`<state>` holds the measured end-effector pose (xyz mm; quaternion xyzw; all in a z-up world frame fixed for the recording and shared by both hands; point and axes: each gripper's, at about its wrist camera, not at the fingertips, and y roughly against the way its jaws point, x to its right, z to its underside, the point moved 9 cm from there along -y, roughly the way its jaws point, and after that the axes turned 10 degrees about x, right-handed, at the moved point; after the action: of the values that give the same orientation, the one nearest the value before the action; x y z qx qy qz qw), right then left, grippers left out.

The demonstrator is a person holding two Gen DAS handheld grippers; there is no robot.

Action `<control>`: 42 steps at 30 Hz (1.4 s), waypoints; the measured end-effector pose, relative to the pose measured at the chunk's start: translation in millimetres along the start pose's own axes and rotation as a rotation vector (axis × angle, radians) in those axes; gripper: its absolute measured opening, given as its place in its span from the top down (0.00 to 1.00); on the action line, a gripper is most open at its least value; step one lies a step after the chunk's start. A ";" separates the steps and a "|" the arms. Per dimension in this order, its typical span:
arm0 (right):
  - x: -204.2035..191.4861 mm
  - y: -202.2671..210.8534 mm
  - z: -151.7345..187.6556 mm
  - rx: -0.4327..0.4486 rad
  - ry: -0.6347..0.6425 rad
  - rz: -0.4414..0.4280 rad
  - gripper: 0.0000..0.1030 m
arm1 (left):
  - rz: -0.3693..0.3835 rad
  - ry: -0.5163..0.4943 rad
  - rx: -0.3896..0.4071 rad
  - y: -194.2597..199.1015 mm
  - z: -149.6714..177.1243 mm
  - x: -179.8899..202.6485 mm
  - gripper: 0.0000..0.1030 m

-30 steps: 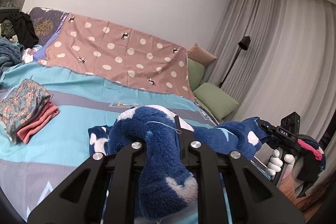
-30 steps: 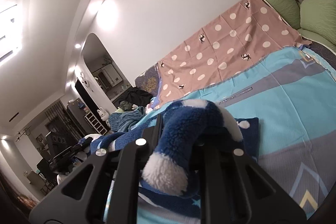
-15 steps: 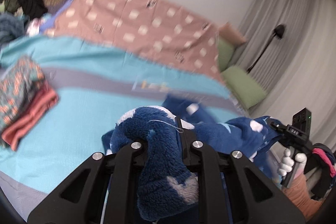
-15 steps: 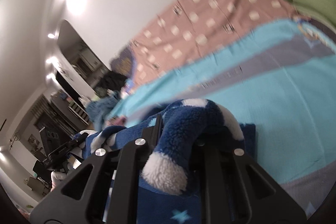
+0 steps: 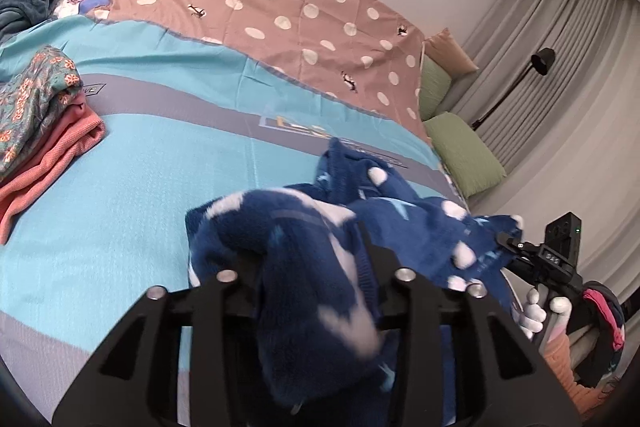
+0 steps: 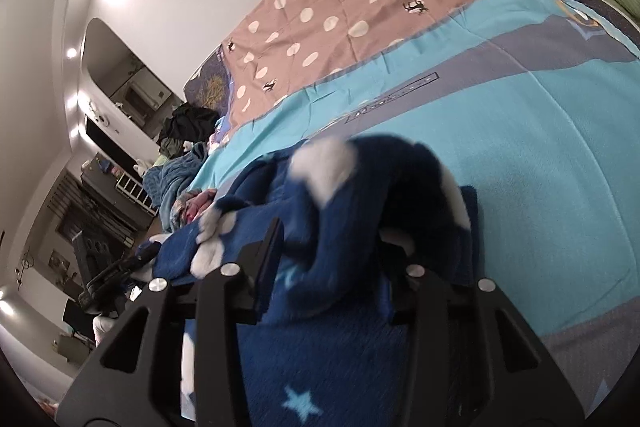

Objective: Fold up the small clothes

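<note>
Low in the frame, the left hand-held gripper (image 5: 316,267) pinches a bunched fold of the blue fleece garment (image 5: 400,211) over the turquoise bed (image 5: 160,167). The right hand-held gripper (image 6: 332,259) clamps another fold of it. Folded clothes (image 5: 36,123) sit at left.

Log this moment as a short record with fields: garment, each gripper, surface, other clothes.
garment: blue fleece garment with white spots, bunched, stretched between both grippers
left gripper: shut on a fold of the fleece
right gripper: shut on another fold of it
surface: turquoise and grey bedspread, with a pink dotted sheet beyond it
other clothes: folded stack, floral piece on top of a coral one, on the bedspread
</note>
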<state>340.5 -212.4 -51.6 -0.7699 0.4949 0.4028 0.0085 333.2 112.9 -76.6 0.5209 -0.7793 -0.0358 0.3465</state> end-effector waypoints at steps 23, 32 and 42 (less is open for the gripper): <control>33.2 -10.4 -35.8 0.063 0.032 0.138 0.53 | -0.151 -0.074 0.163 -6.5 -65.4 -8.1 0.42; 64.2 -39.9 -28.1 -0.115 0.046 0.199 0.43 | -0.261 -0.071 -0.049 -40.3 -36.2 -62.2 0.35; 69.3 -59.2 -62.9 -0.044 -0.096 0.035 0.88 | -0.073 0.077 -0.001 -72.7 -64.8 -65.6 0.91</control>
<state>437.4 -260.4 -75.5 -0.7411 0.4981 0.4500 0.0083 442.0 154.4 -90.7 0.5498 -0.7460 -0.0287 0.3748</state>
